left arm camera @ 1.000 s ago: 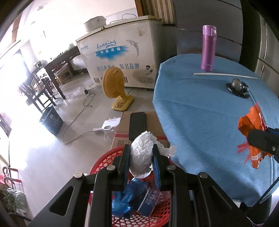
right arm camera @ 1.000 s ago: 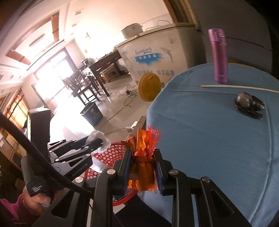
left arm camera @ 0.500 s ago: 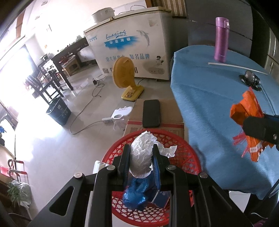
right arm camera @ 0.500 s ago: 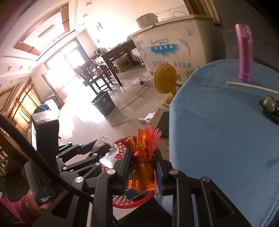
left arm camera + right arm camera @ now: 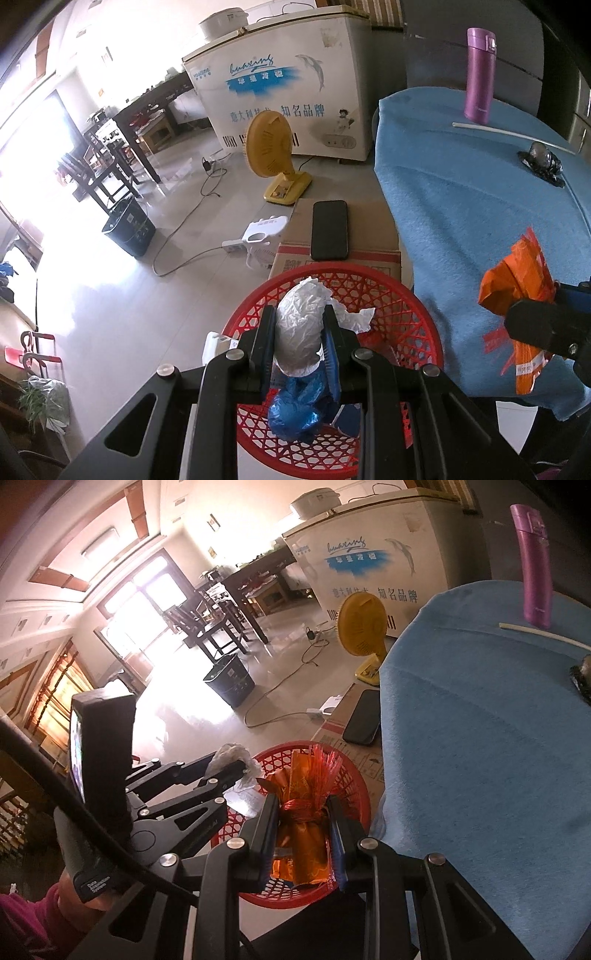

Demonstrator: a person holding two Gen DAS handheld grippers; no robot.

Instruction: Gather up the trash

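My left gripper (image 5: 298, 325) is shut on a crumpled white paper ball (image 5: 301, 332) and holds it above the red mesh basket (image 5: 413, 321). A blue plastic bag (image 5: 299, 410) lies in the basket. My right gripper (image 5: 301, 812) is shut on an orange foil wrapper (image 5: 303, 834), over the basket's (image 5: 354, 786) near side. The wrapper also shows at the right of the left wrist view (image 5: 517, 280). A crumpled black wrapper (image 5: 543, 162) lies on the blue tablecloth (image 5: 461, 199).
A purple bottle (image 5: 479, 74) and a white straw (image 5: 513, 133) are at the table's far side. A cardboard box (image 5: 373, 229) with a black phone (image 5: 329, 229) sits behind the basket. A yellow fan (image 5: 271, 151), white freezer (image 5: 288, 81) and dark floor bin (image 5: 129, 225) stand beyond.
Both grippers have moved left and up, away from the table, with their trash held. More of the basket now shows under them.
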